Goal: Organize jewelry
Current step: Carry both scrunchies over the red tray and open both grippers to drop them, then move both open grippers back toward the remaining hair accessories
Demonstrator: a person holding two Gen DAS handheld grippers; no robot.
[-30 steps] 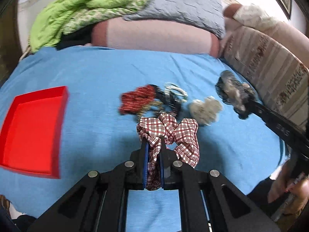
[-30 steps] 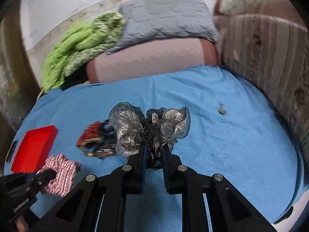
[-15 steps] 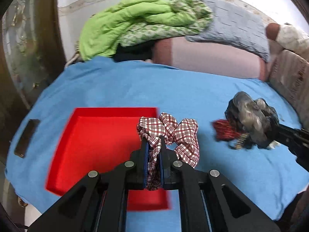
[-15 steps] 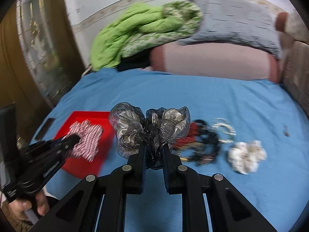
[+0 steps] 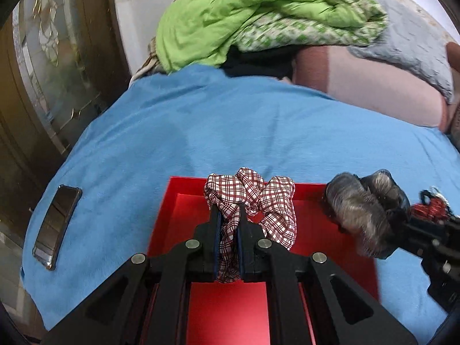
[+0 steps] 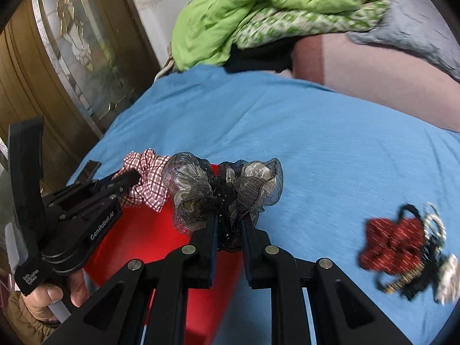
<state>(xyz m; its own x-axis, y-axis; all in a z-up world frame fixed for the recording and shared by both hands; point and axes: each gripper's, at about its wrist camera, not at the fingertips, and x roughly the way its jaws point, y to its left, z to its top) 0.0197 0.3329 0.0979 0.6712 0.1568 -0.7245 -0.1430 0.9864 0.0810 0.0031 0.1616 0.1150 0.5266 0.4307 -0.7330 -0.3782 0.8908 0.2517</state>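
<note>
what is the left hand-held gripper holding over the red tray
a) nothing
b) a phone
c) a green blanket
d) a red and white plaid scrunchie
d: the left hand-held gripper is shut on the plaid scrunchie, which hangs above the red tray.
</note>
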